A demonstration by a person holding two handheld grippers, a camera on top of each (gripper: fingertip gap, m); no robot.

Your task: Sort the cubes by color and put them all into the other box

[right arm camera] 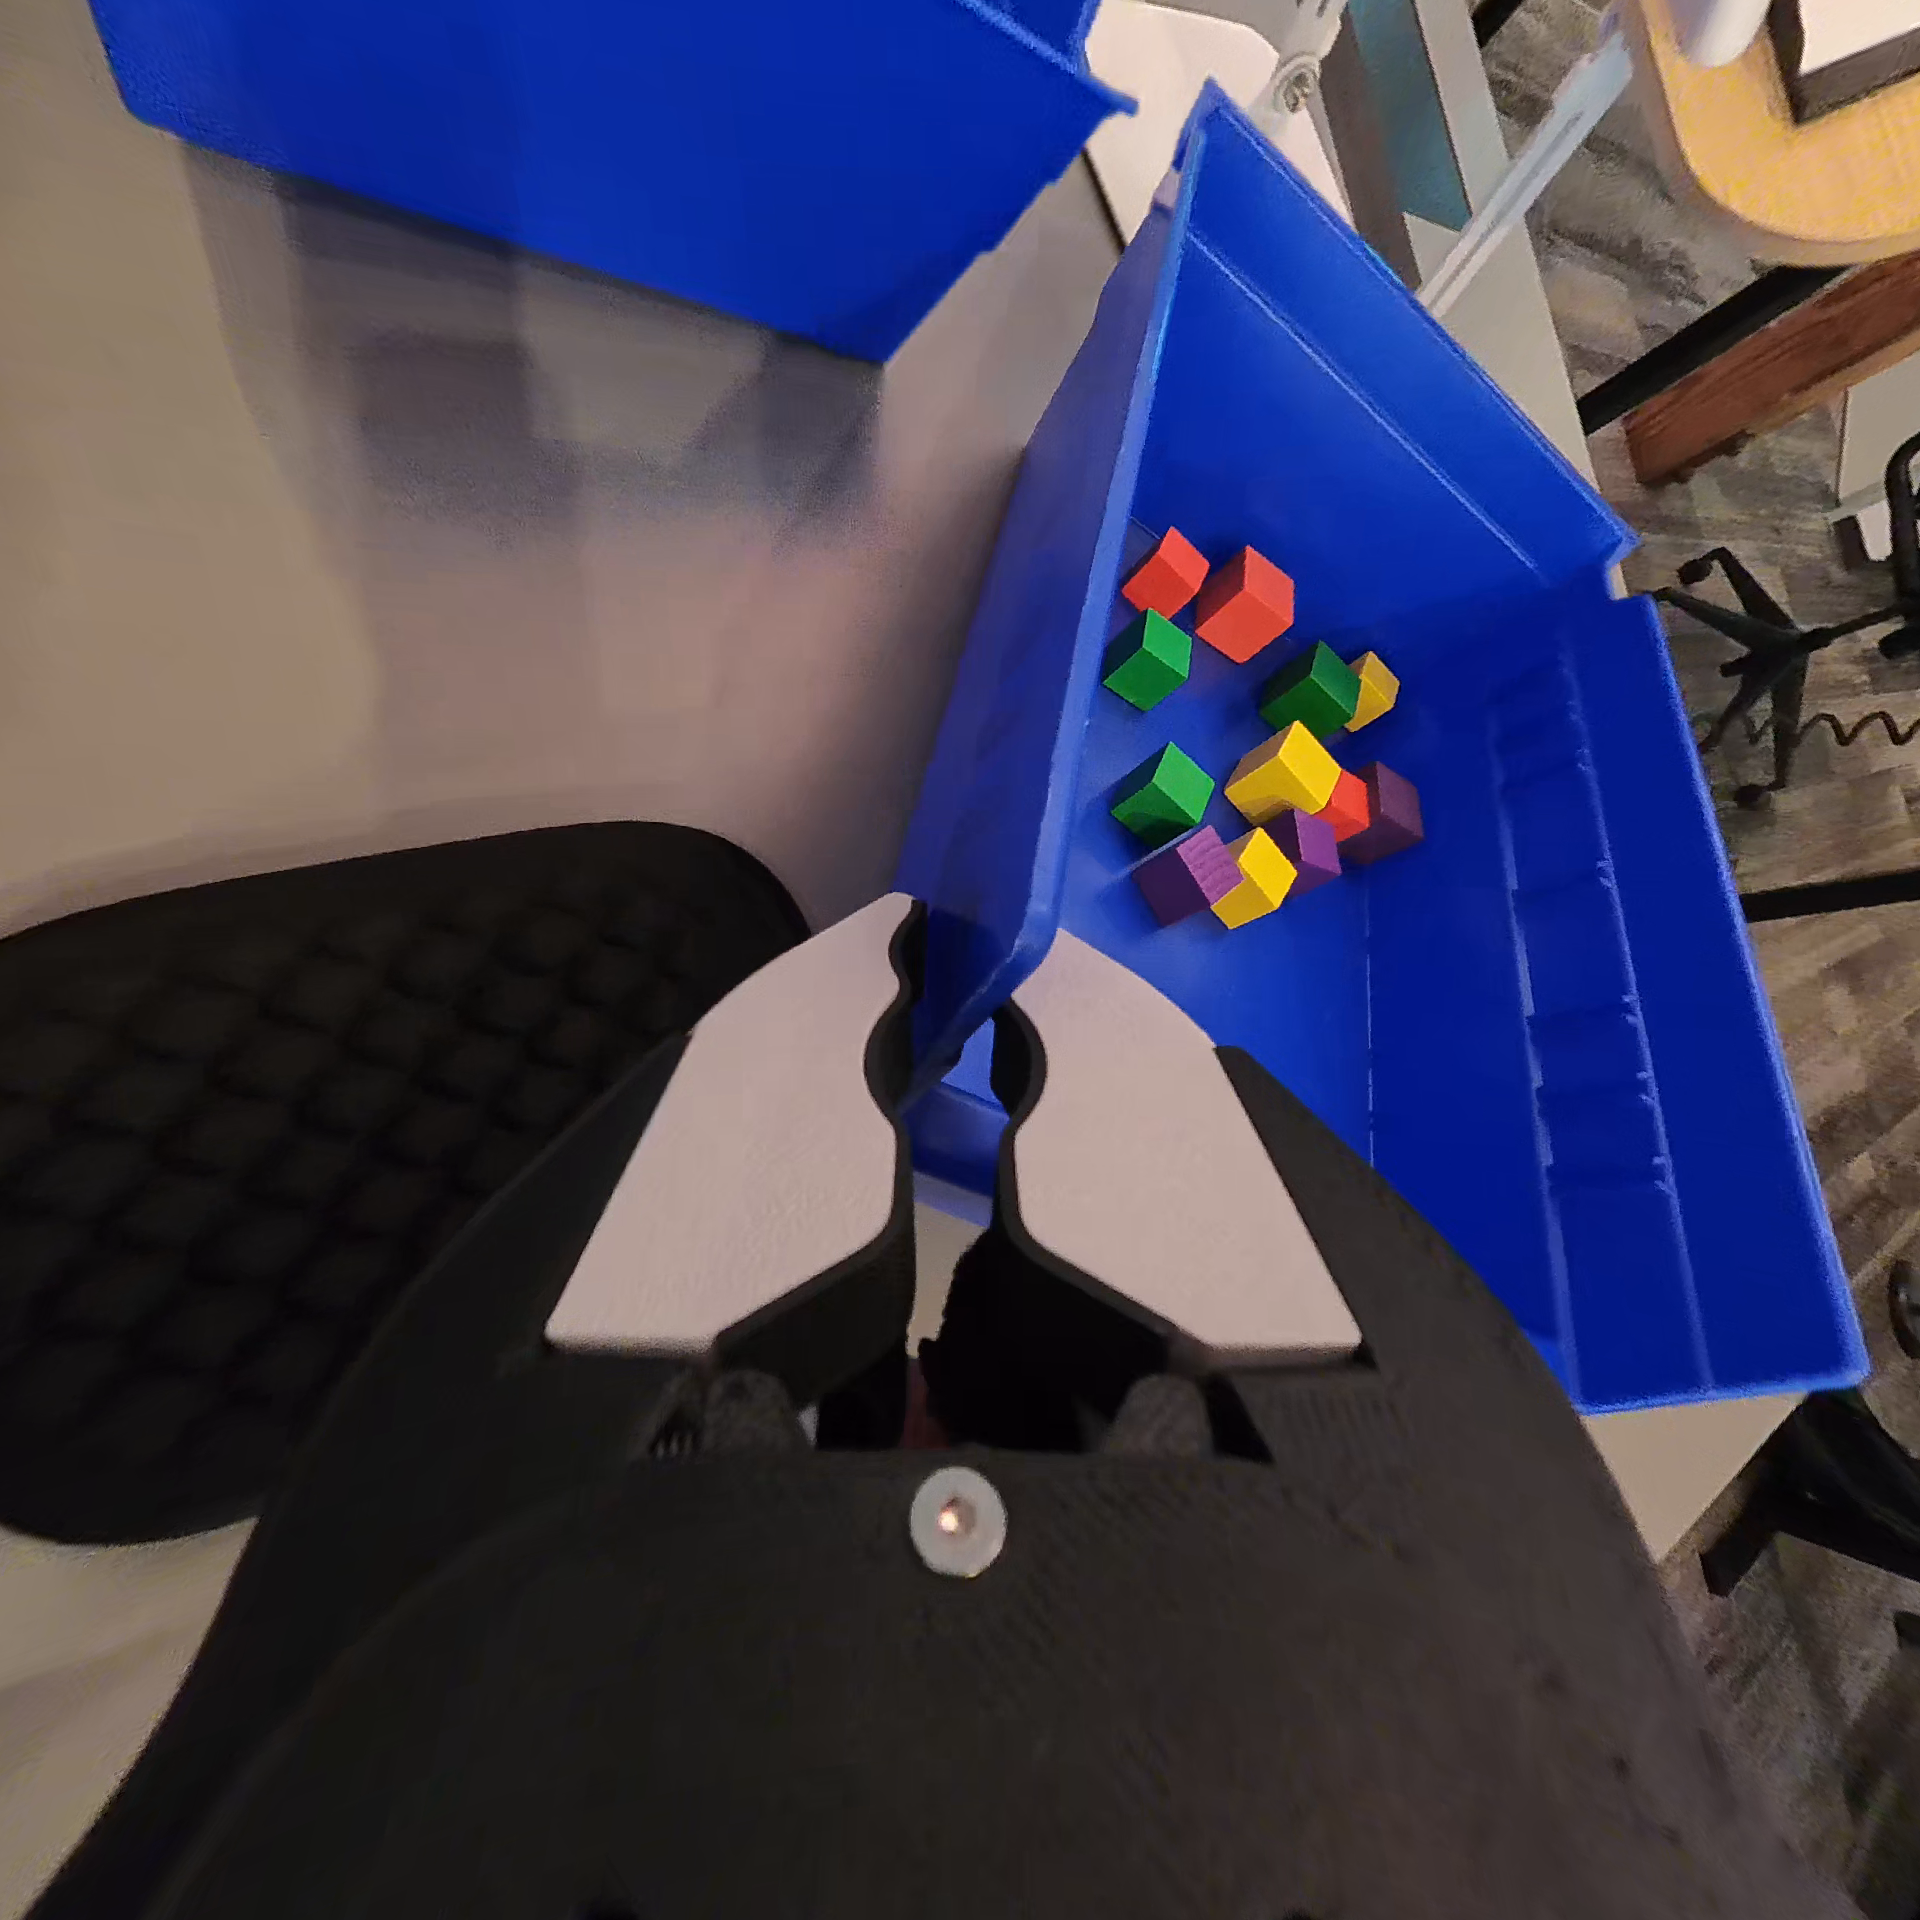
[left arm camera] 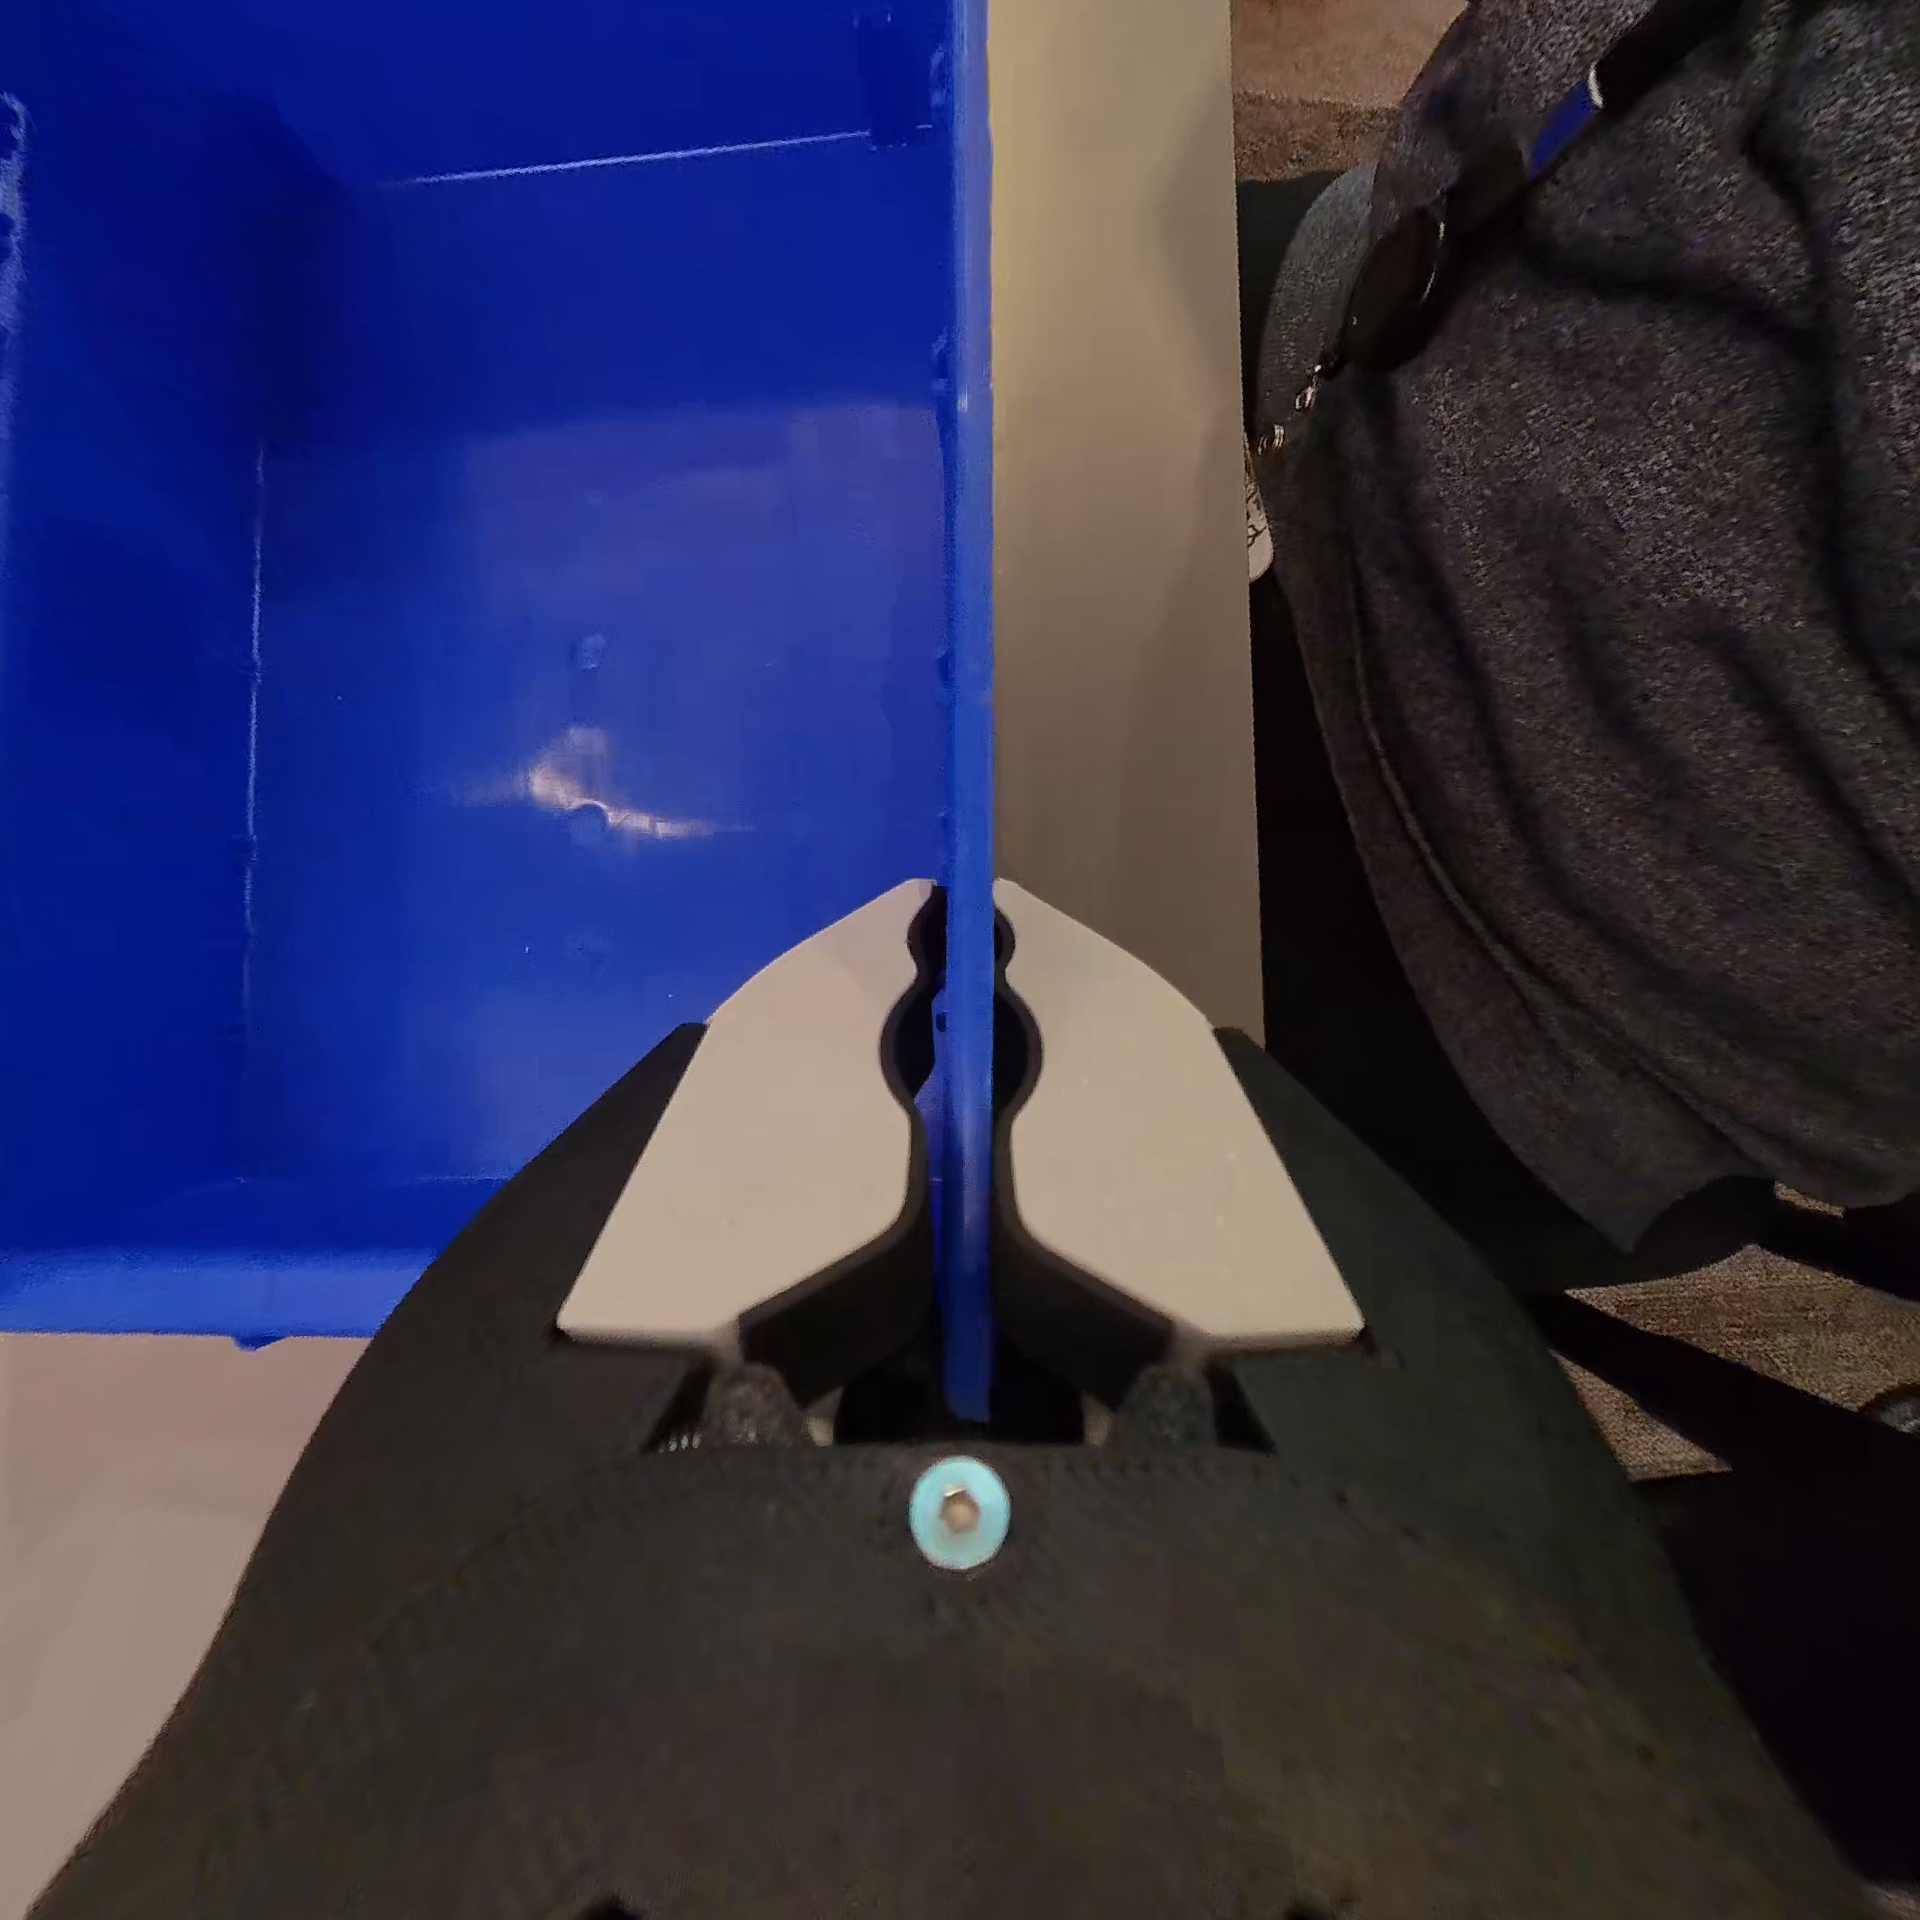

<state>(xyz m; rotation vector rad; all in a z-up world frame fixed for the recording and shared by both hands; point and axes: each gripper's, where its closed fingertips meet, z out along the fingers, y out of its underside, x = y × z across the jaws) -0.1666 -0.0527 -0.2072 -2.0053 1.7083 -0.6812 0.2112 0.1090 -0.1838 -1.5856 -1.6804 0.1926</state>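
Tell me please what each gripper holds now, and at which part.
The left gripper clamps the side wall of the empty blue box. The right gripper clamps the wall, near a corner, of the blue box with cubes.

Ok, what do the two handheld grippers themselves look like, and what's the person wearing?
The left gripper and right gripper look alike: a broad matte-black textured body, two pale grey tapered fingers with wavy black inner pads, and a round washer with a bolt at centre. No cables show. The person wears a dark grey heathered sweatshirt.
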